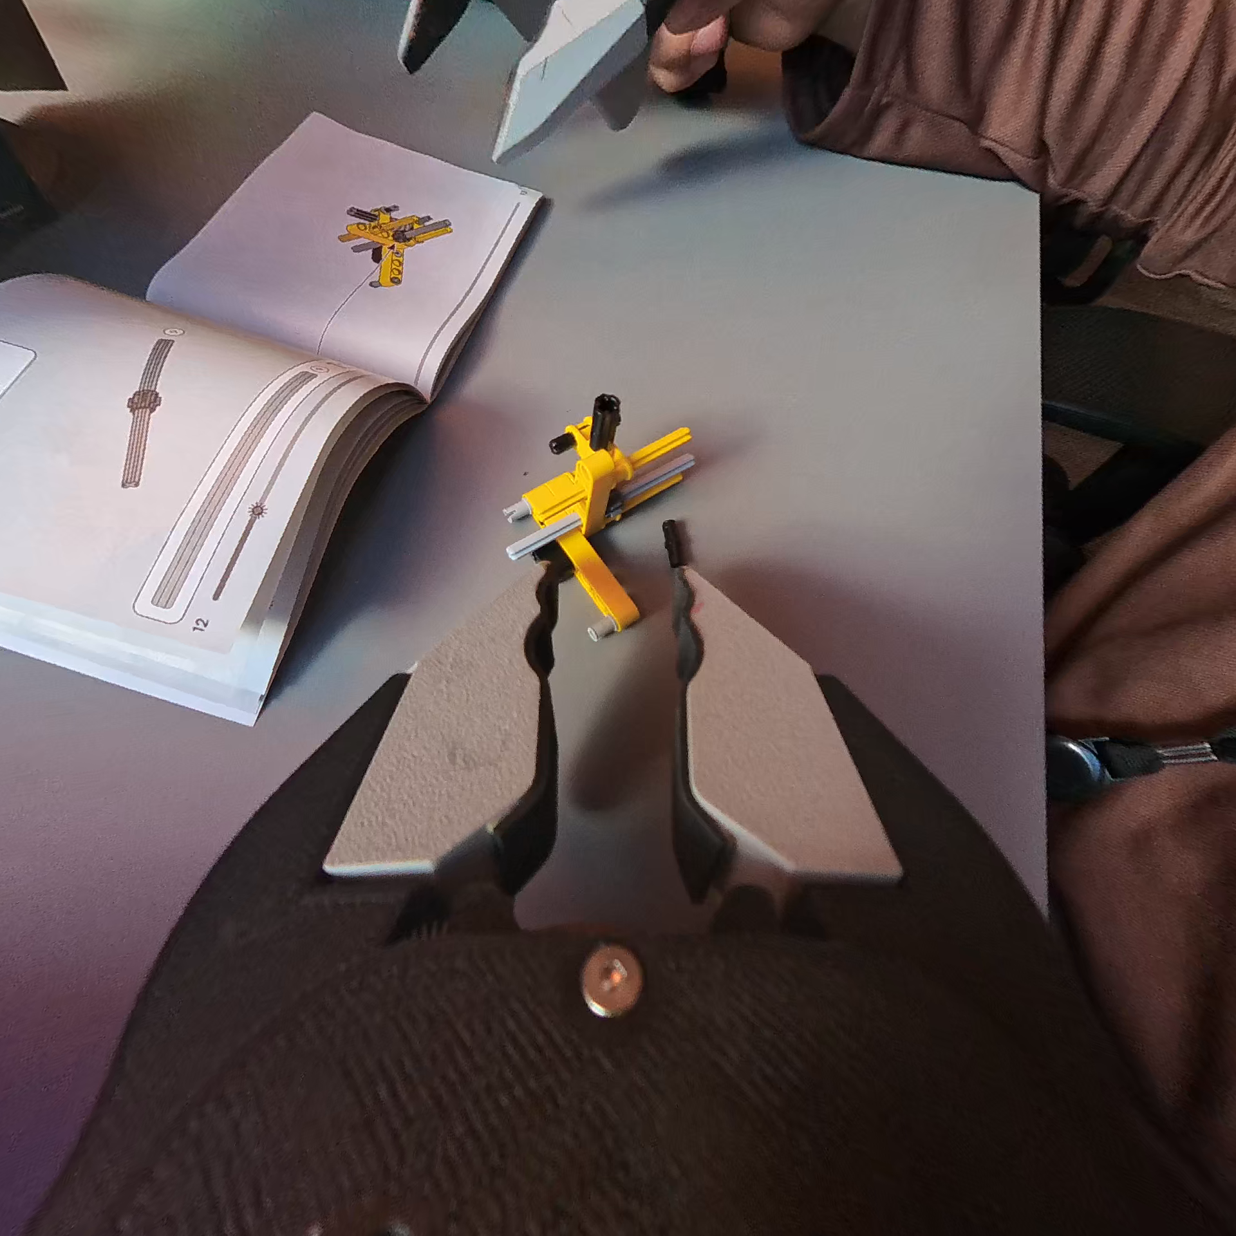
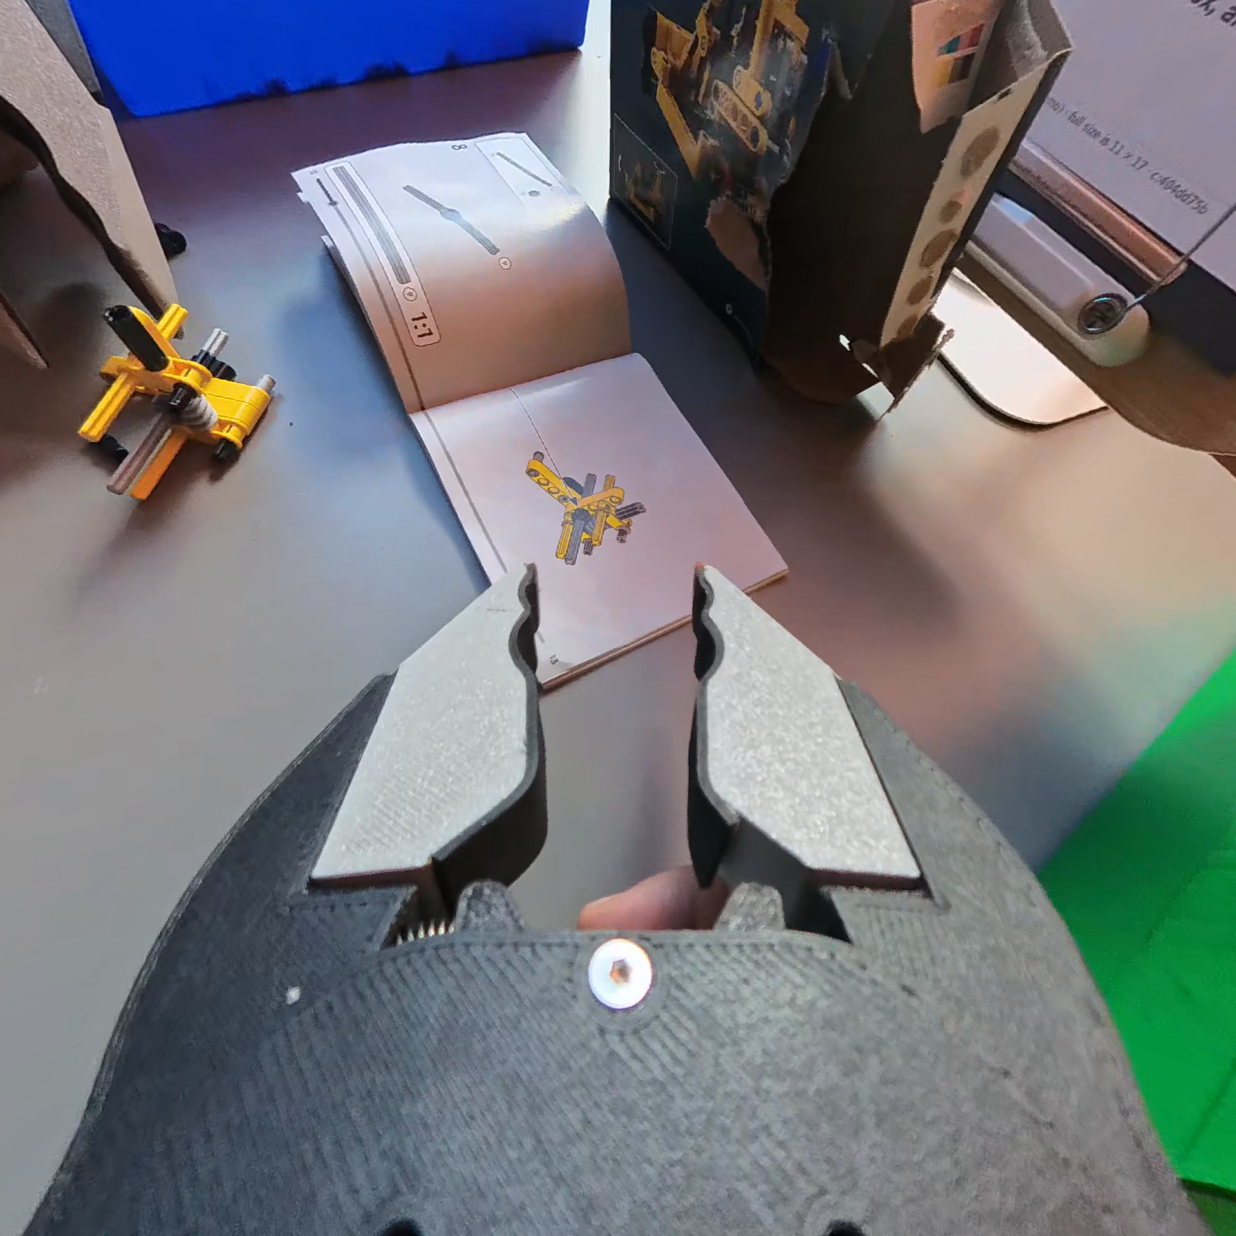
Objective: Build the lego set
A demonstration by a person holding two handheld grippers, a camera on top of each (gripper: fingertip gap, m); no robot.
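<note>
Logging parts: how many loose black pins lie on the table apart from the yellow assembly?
1 for sure: a black pin at the left claw's right fingertip, beside the yellow assembly. Others may be hidden.

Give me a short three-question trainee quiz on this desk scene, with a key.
1. True or false: the left gripper is clamped shut on the yellow toy assembly.
2. What lies open flat on the table? A) instruction booklet B) newspaper C) map
3. Fill in: beyond the right gripper's open fingertips lies a booklet page showing a ____ drawing.

Key: 1 false, its fingers stand apart, with one yellow beam reaching between them; 2 A; 3 yellow assembly.
</note>
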